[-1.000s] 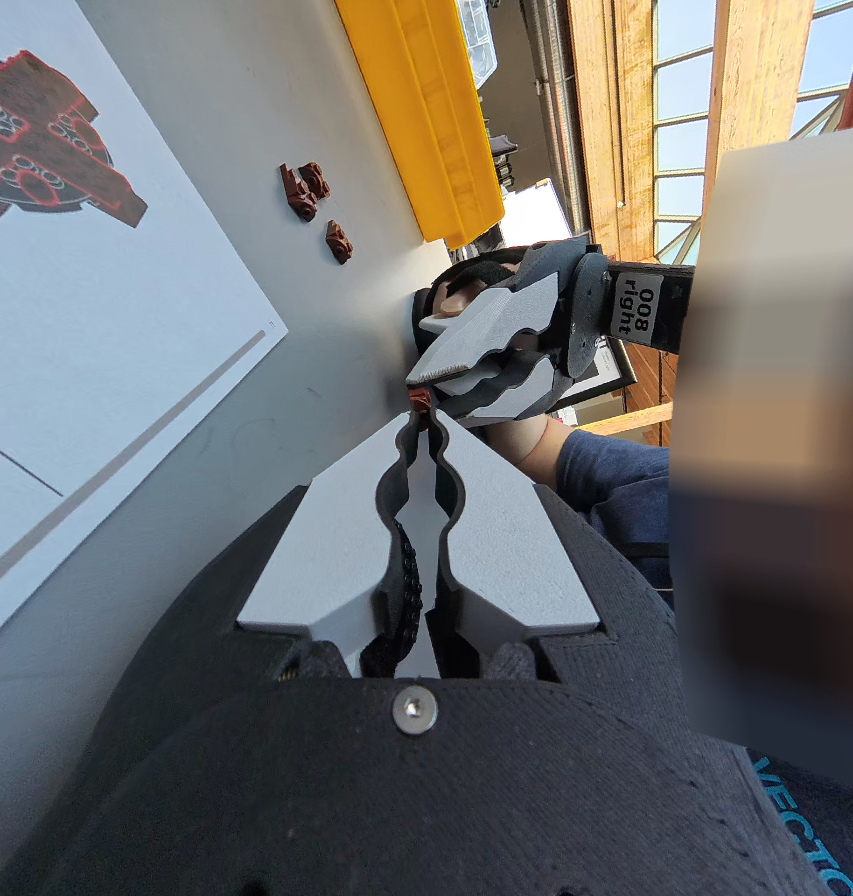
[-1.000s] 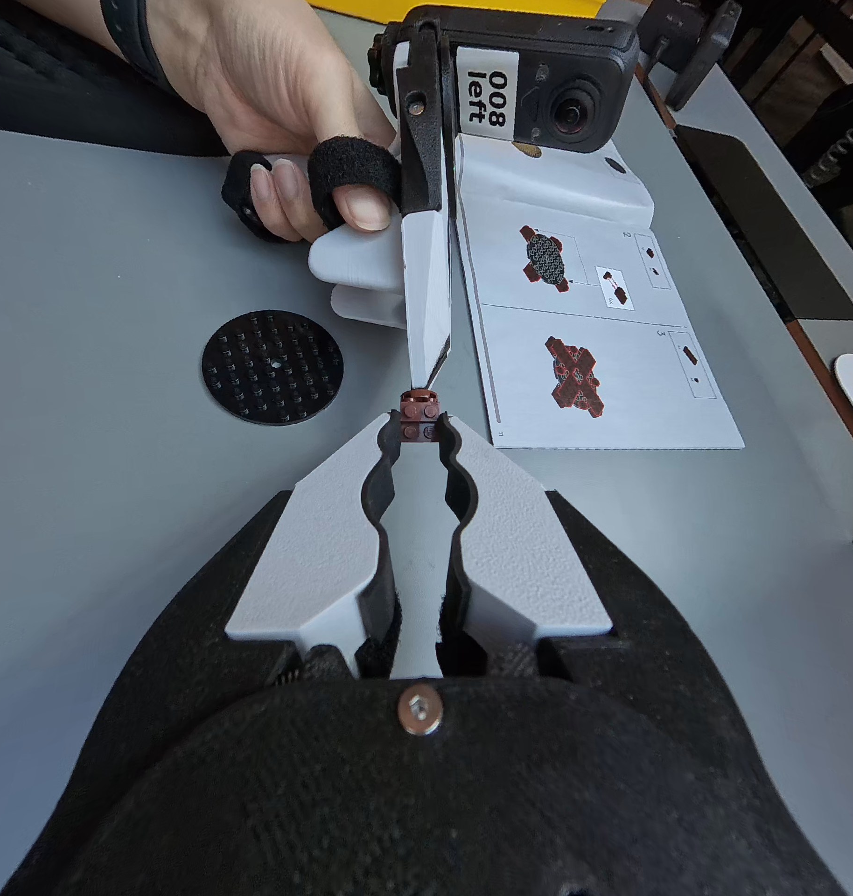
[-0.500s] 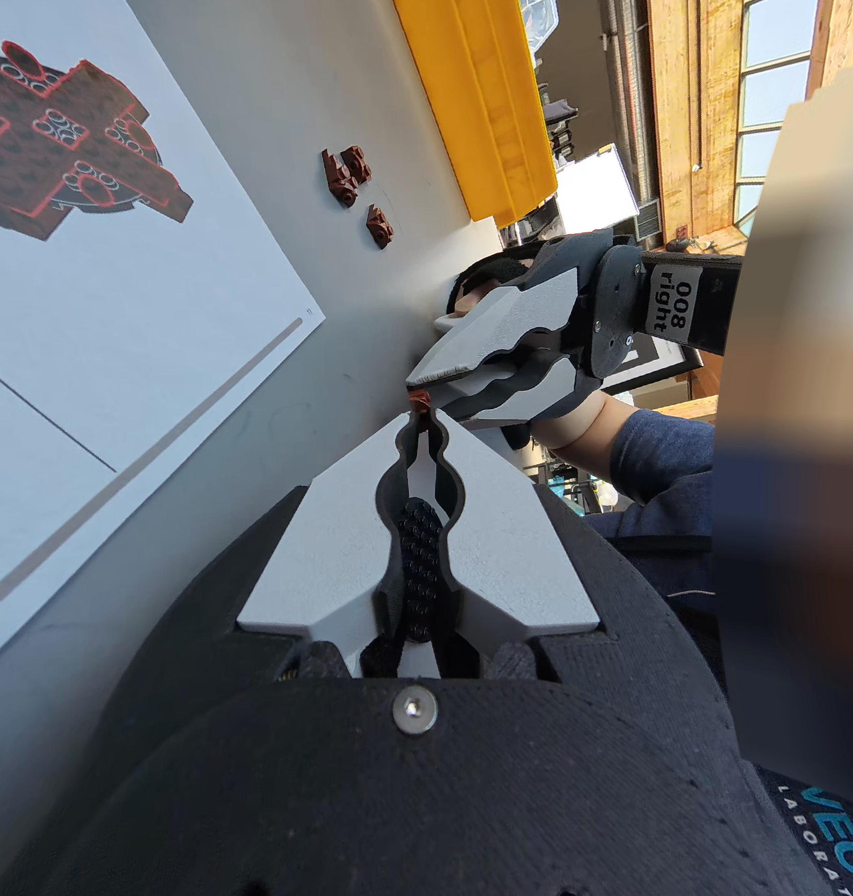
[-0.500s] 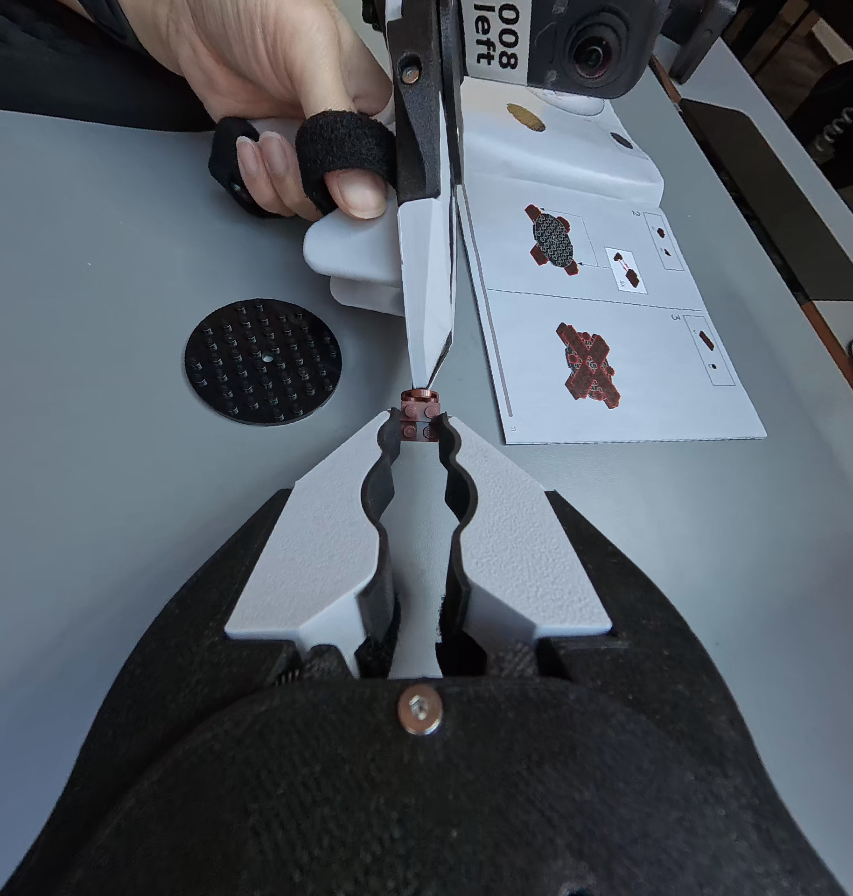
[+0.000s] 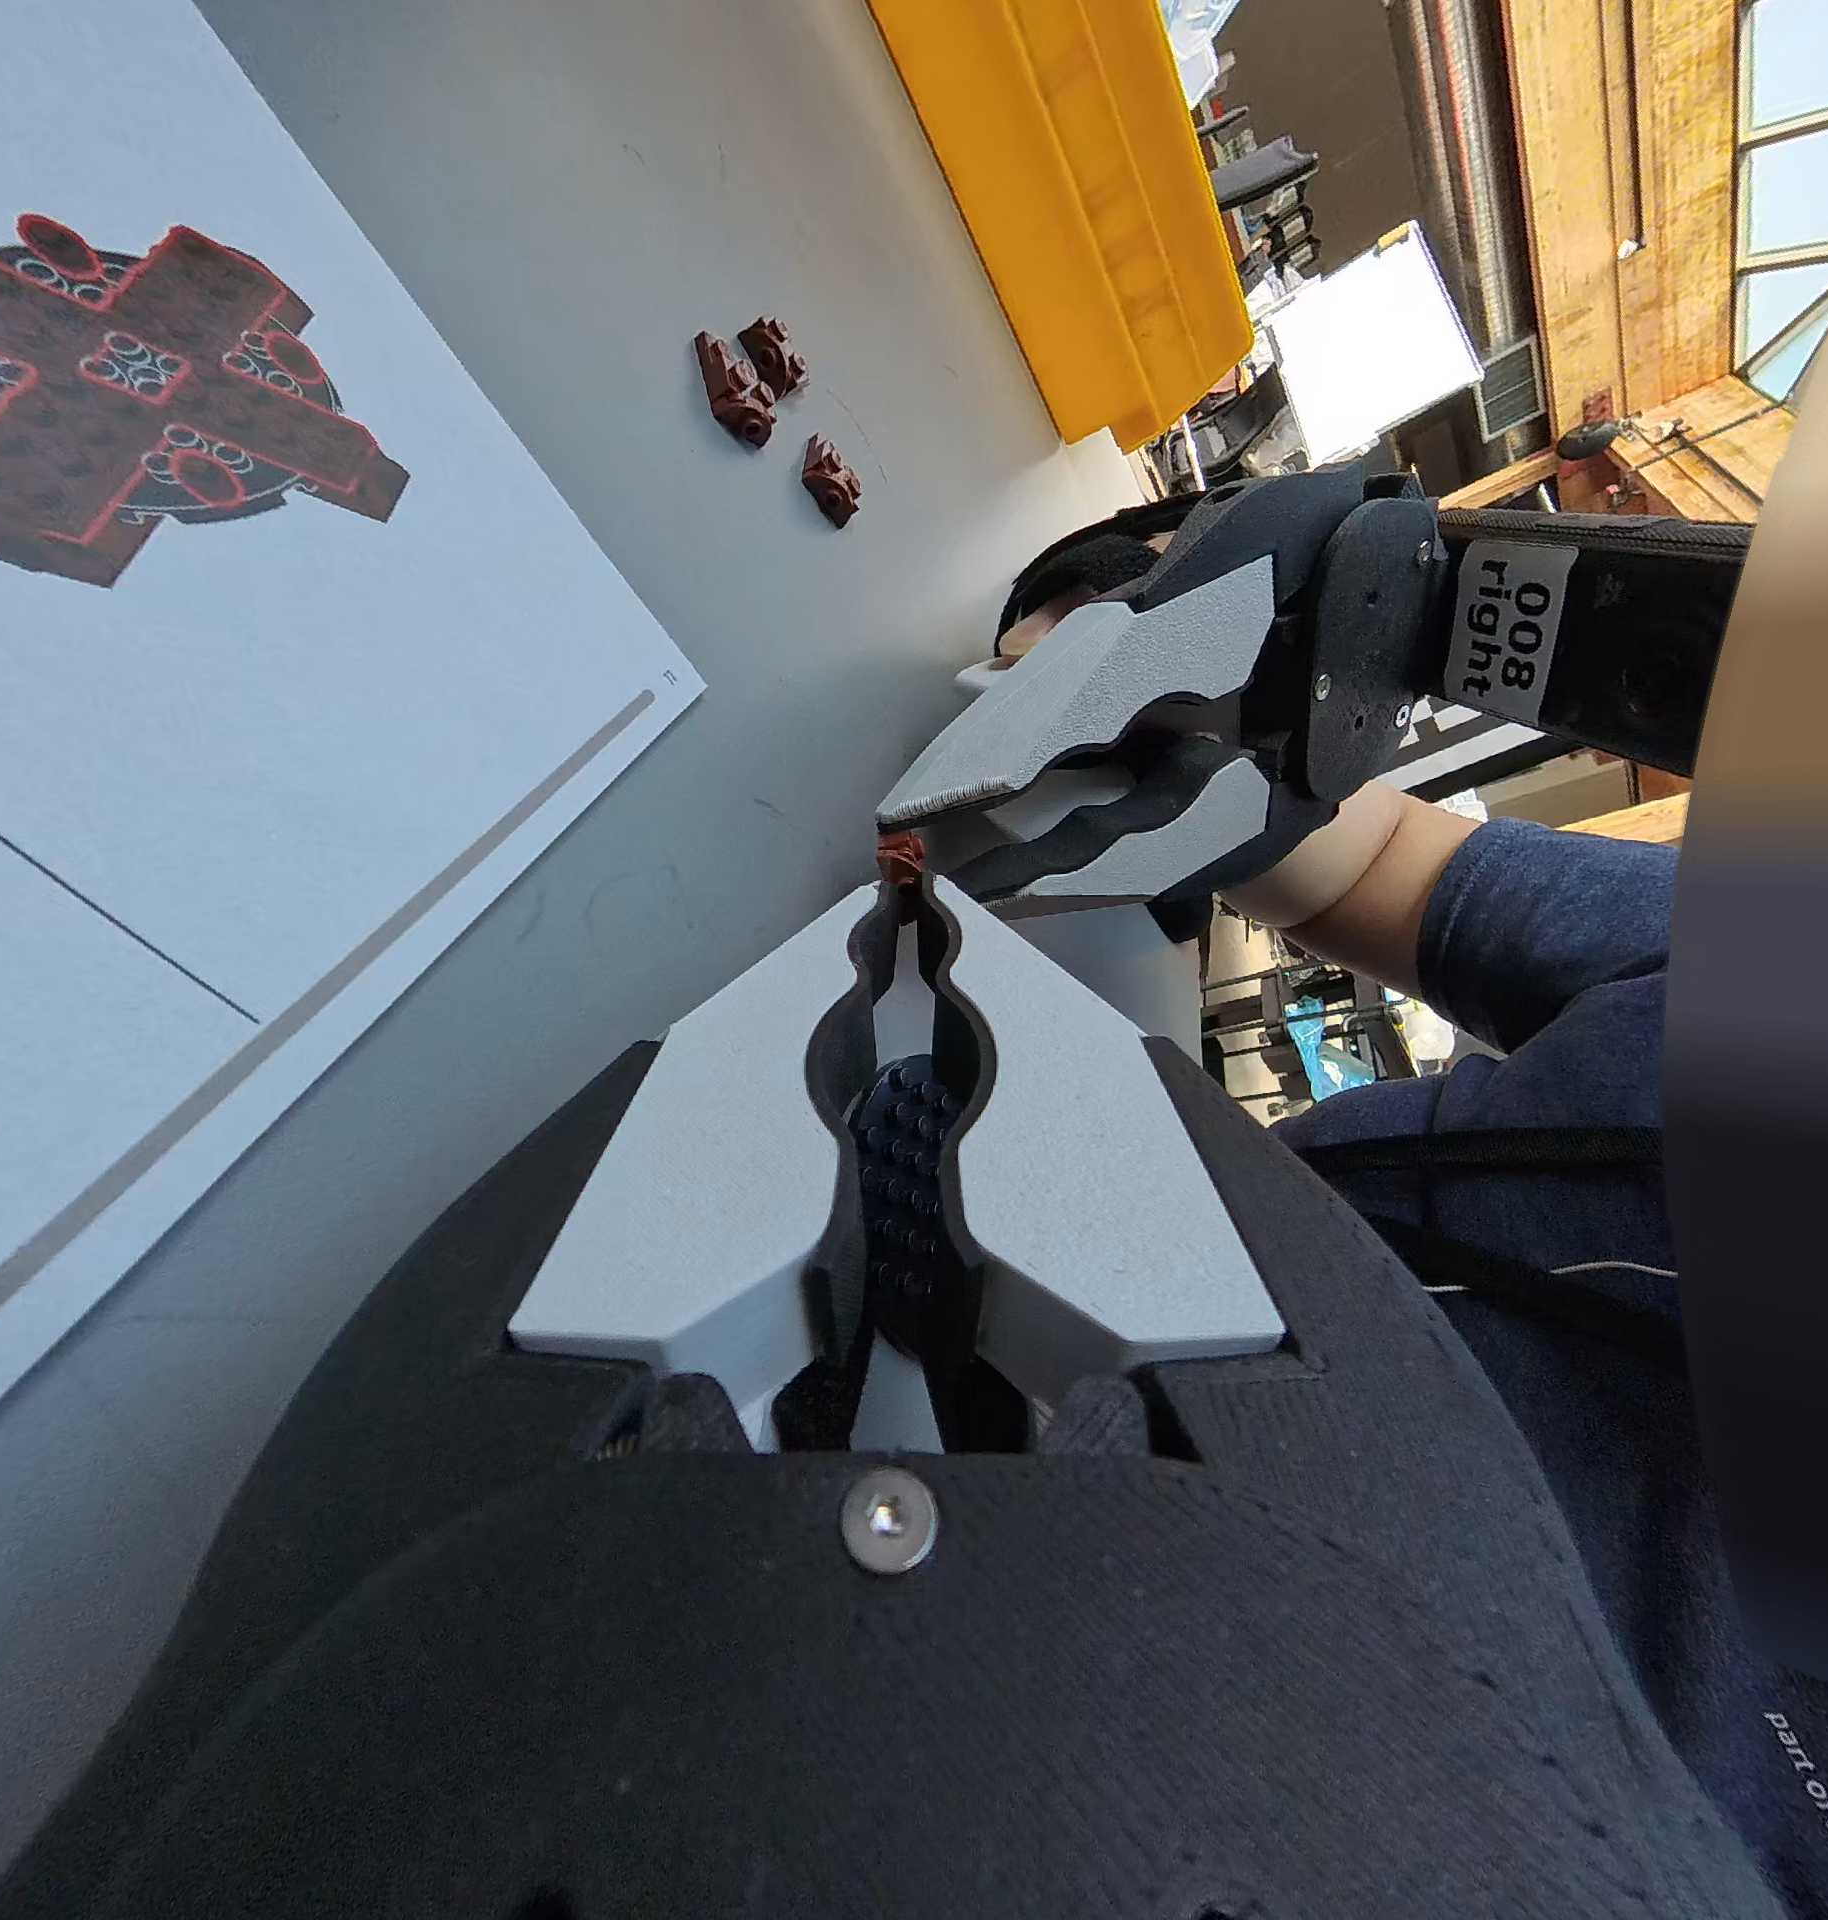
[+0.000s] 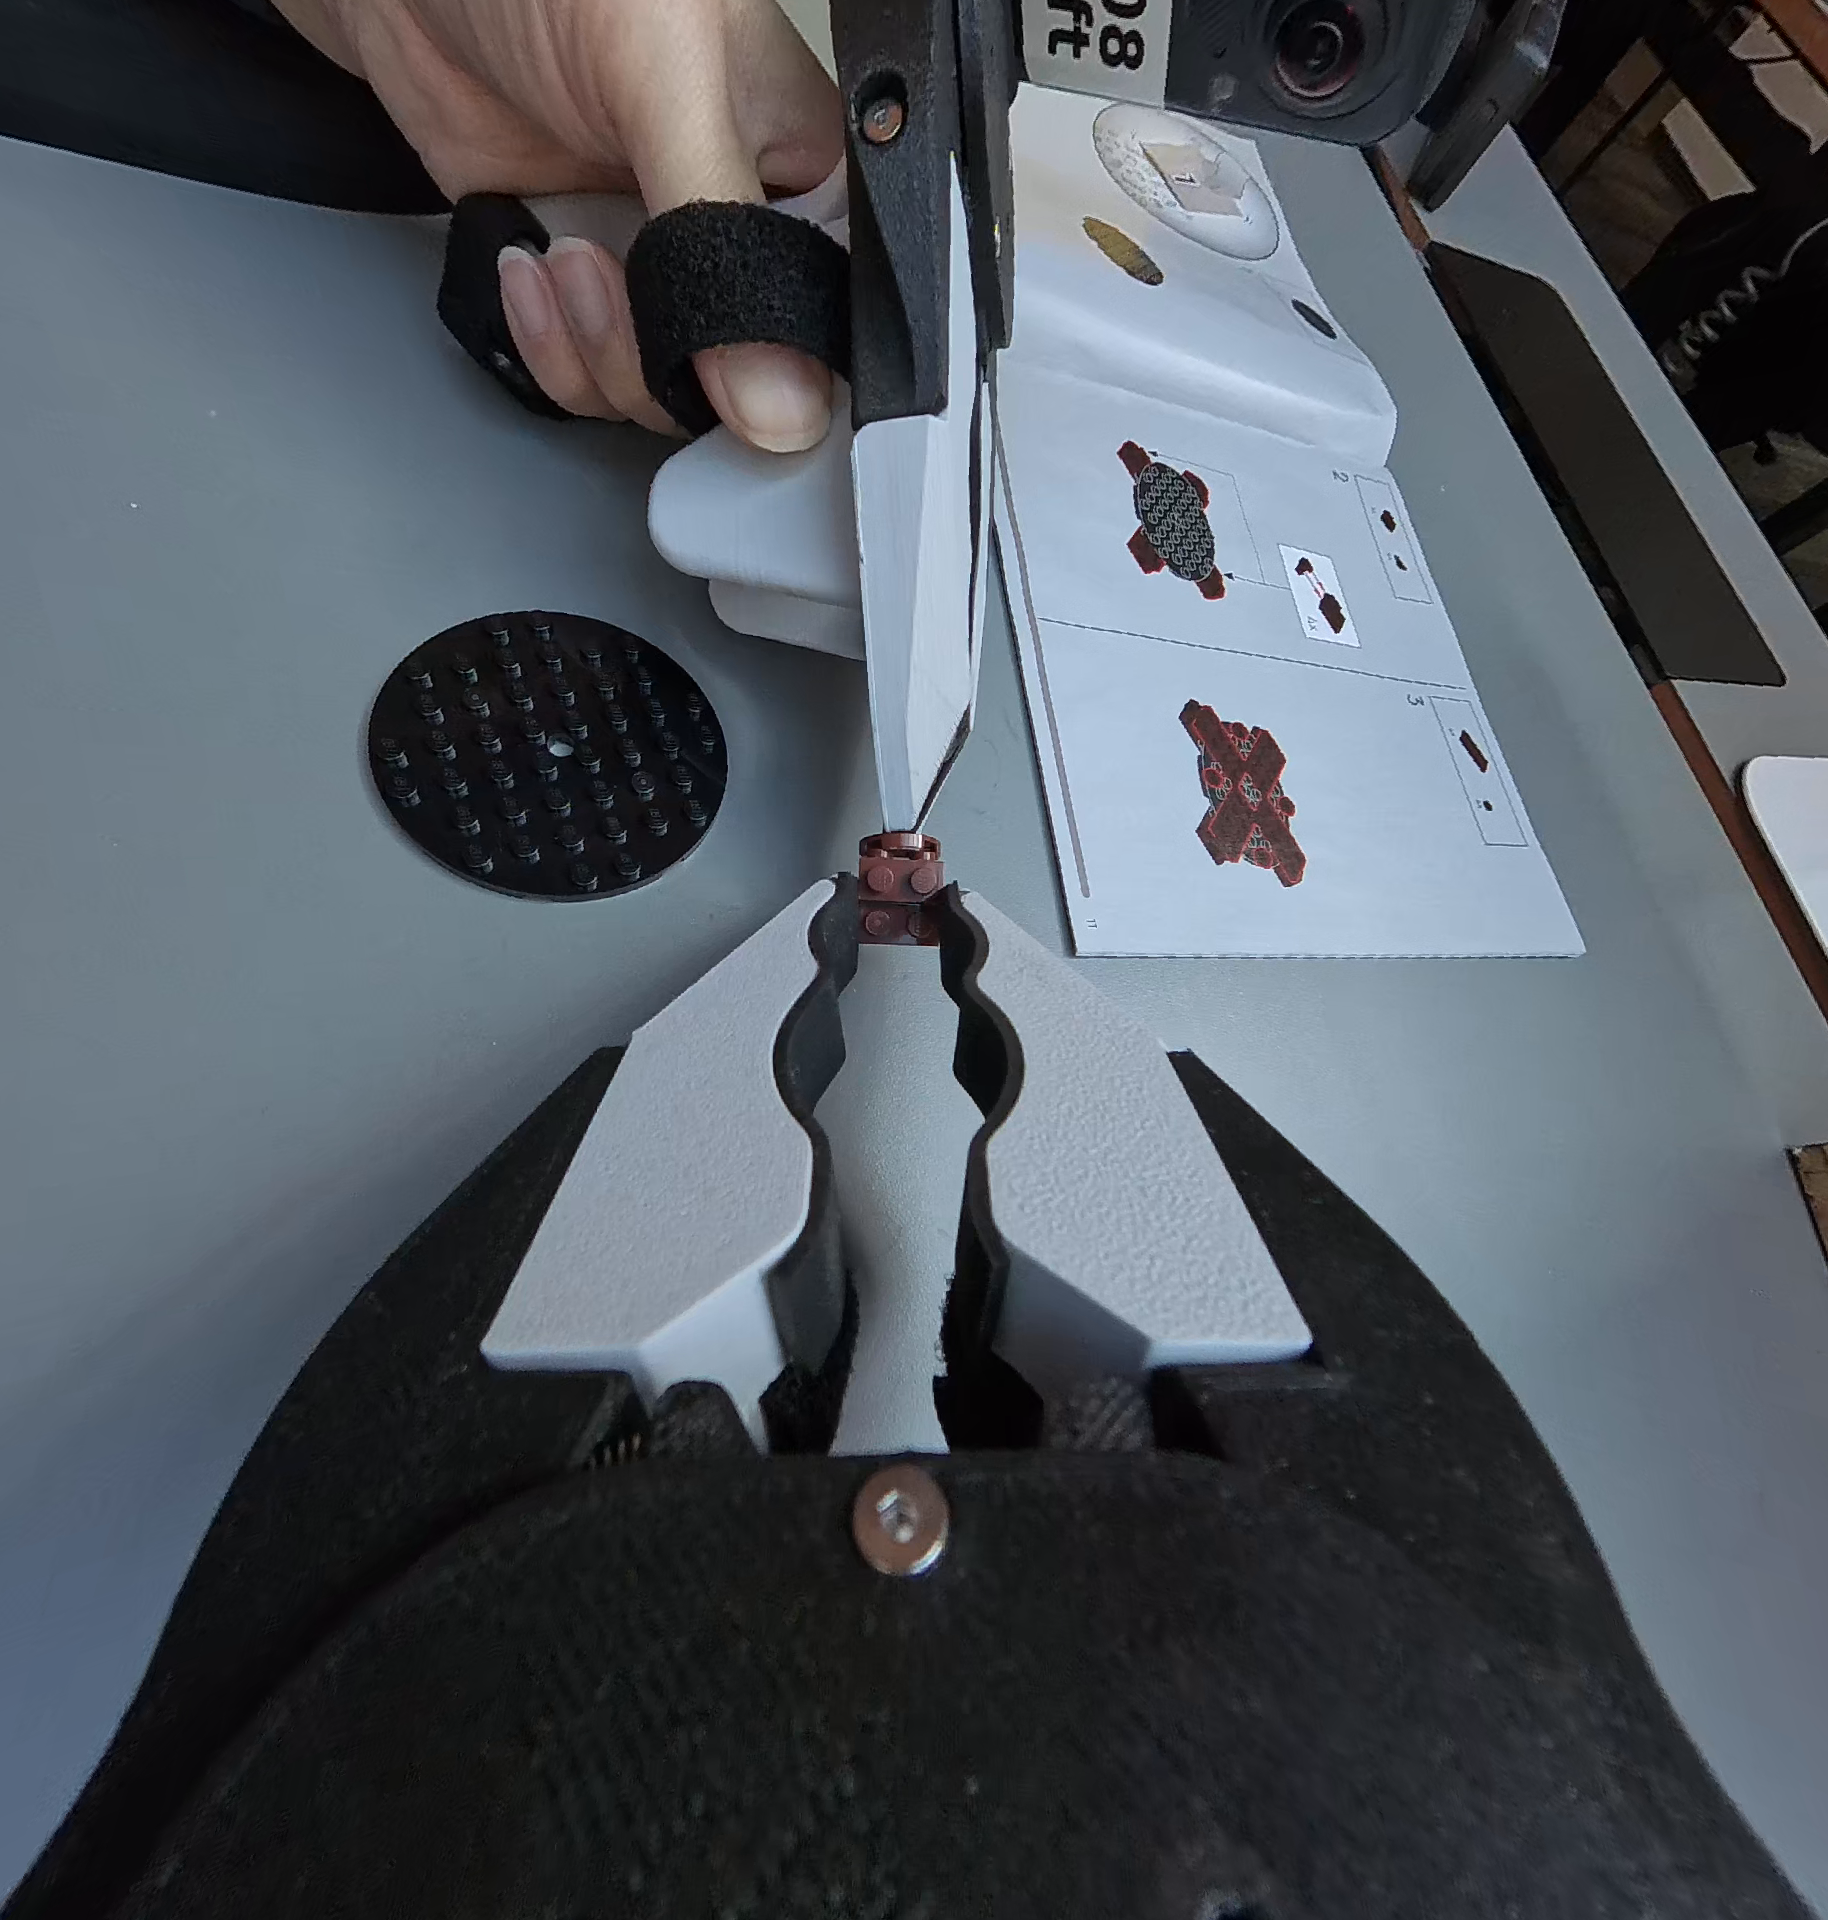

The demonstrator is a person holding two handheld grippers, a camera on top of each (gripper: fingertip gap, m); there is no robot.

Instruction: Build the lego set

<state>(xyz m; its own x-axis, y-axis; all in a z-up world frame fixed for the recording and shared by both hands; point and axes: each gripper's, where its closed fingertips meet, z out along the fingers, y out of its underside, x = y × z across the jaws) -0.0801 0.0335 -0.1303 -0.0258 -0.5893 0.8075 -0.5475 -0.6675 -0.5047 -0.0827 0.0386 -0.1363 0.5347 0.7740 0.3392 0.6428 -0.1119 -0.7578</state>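
Note:
In the right wrist view my right gripper (image 6: 897, 902) is shut on a small reddish-brown brick (image 6: 897, 923) held above the grey table (image 6: 214, 1039). My left gripper (image 6: 915, 812) comes down from above, shut on a tiny round brown piece (image 6: 897, 844) that sits on top of that brick. In the left wrist view my left gripper (image 5: 902, 896) meets the right gripper (image 5: 925, 844) at the brown piece (image 5: 899, 858). A black round studded plate (image 6: 546, 753) lies flat on the table to the left, apart from both grippers.
An open instruction booklet (image 6: 1284, 727) lies to the right of the grippers. Three loose brown pieces (image 5: 749, 379) lie beyond it near a yellow bin (image 5: 1076, 187). A person's sleeve (image 5: 1544, 935) is at the right. A white object (image 6: 1824, 883) sits at the table's right edge. The tips of both grippers are at nearly the same place. My right tips are roughly 6 cm from the black round studded plate (image 6: 546, 753).
The left gripper has tilted and leaned in closer over the brick. Both grippers stay shut and joined at the brown pieces. The black plate has not moved.

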